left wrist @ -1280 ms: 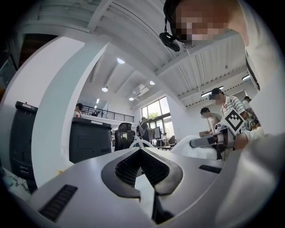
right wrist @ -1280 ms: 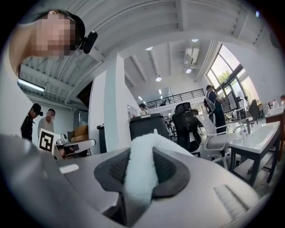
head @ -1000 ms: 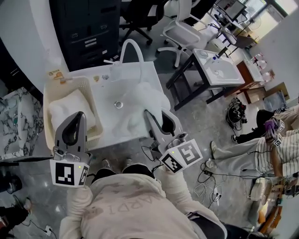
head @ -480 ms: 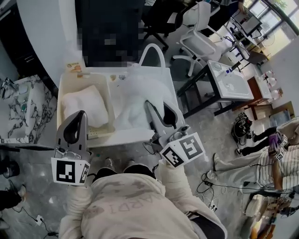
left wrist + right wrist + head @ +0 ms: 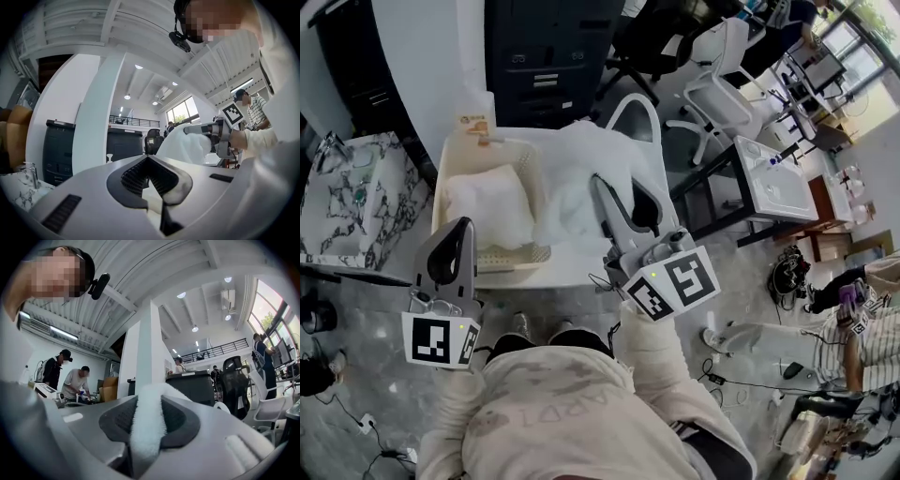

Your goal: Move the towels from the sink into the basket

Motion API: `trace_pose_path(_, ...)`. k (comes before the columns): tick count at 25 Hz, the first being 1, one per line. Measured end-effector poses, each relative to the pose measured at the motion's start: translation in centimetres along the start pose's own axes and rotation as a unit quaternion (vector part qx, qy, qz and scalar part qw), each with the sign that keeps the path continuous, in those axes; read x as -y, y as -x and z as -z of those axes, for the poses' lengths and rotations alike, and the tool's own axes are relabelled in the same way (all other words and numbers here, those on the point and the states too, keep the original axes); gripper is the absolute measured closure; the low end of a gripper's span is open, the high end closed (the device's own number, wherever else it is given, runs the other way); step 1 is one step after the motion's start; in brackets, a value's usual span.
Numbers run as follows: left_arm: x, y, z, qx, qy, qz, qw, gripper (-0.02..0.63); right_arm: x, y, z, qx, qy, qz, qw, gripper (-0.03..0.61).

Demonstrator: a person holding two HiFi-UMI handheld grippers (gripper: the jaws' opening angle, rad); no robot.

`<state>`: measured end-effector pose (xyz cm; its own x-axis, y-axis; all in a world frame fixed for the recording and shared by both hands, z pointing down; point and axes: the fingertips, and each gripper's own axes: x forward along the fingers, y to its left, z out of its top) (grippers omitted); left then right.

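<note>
The right claw (image 5: 619, 199) is clenched on a white towel (image 5: 570, 178). The right gripper view shows a narrow fold of terry pinched between the pads, and most of the cloth hangs loose below. From the head view, the towel bulges over the sink (image 5: 574, 274), just beside the basket (image 5: 442, 204) on its left. A folded towel (image 5: 492, 208) already lies in the basket. I cannot tell whether the lower end of the held towel has cleared the basin.

The left claw (image 5: 147, 158) is closed with nothing in it. It sits in front of the basket and is not touching it.

The main risk is the grip (a thin pinch carrying a bulky, floppy load). If the carry across jerks, the fold may slide out of the pads and drop the towel back into the sink or onto the tabletop edge.

The trailing cloth could also drag on the wall between sink and basket, or snag on the arched faucet (image 5: 633, 108) close behind it. Either could shove the light basket, which nothing is steadying.

With one towel already inside, a low release would likely leave this one draped over the rim.
</note>
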<state>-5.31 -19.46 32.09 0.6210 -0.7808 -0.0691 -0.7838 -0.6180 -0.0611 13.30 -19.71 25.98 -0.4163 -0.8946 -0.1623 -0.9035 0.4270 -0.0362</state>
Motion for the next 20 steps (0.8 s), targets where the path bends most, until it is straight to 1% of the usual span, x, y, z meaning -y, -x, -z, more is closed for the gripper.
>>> trace_pose_path(14, -3.5, 2.2, 0.1, 0.0, 0.001, -0.048, 0.9989, 0.609, -4.1, -5.6, -2.8, 0.032, 0.01, -0.071, 0.997, 0.465)
trace_pose_path(17, -4.1, 2.8, 0.2, -0.001, 0.002, -0.06, 0.9982, 0.609, -5.3, -6.5, -2.8, 0.035, 0.007, -0.09, 0.995, 0.465)
trace_pose_path(20, -4.7, 3.4, 0.2, -0.001, 0.002, -0.071, 0.9974, 0.609, -6.5, -7.3, -2.0, 0.026, 0.005, -0.109, 0.994, 0.463)
